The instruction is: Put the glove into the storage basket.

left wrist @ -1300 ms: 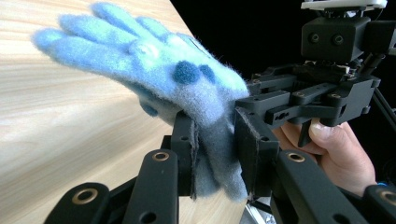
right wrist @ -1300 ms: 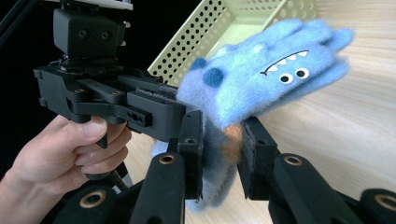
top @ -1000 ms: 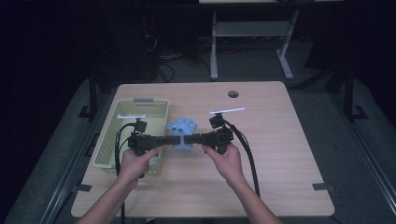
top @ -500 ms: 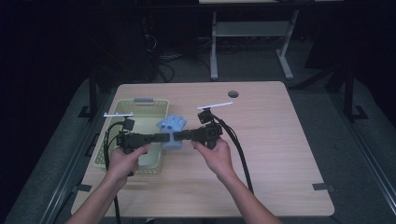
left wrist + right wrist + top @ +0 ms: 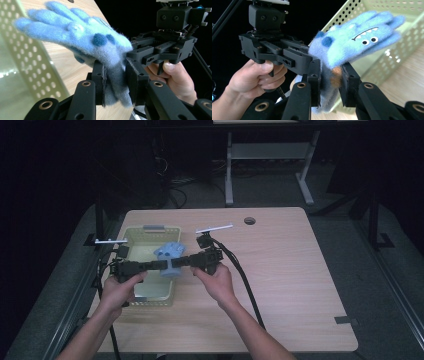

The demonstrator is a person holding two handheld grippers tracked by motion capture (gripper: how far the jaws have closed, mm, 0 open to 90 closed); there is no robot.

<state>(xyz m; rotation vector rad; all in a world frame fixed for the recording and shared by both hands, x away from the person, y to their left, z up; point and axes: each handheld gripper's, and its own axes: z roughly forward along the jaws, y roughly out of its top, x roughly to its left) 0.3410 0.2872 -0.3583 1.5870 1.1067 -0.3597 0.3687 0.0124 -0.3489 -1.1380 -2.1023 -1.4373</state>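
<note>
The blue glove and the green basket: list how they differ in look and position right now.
1. The blue glove is soft and fuzzy, with a printed monster face; the green basket is stiff, its walls full of small holes.
2. The glove hangs in the air, clamped at its cuff by the left gripper and the right gripper; the basket rests on the table.
3. The glove is small; the basket is far larger.

Shared: both sit at the table's left side.

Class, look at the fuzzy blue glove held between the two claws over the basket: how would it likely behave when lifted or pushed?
The blue glove is probably floppy: its cuff bunches between the left claw pads. It is likely light, since its fingers spread out above the grip without sagging much. Its fuzzy knit probably resists slipping in the right claw, and it seems unlikely to roll or break.
</note>
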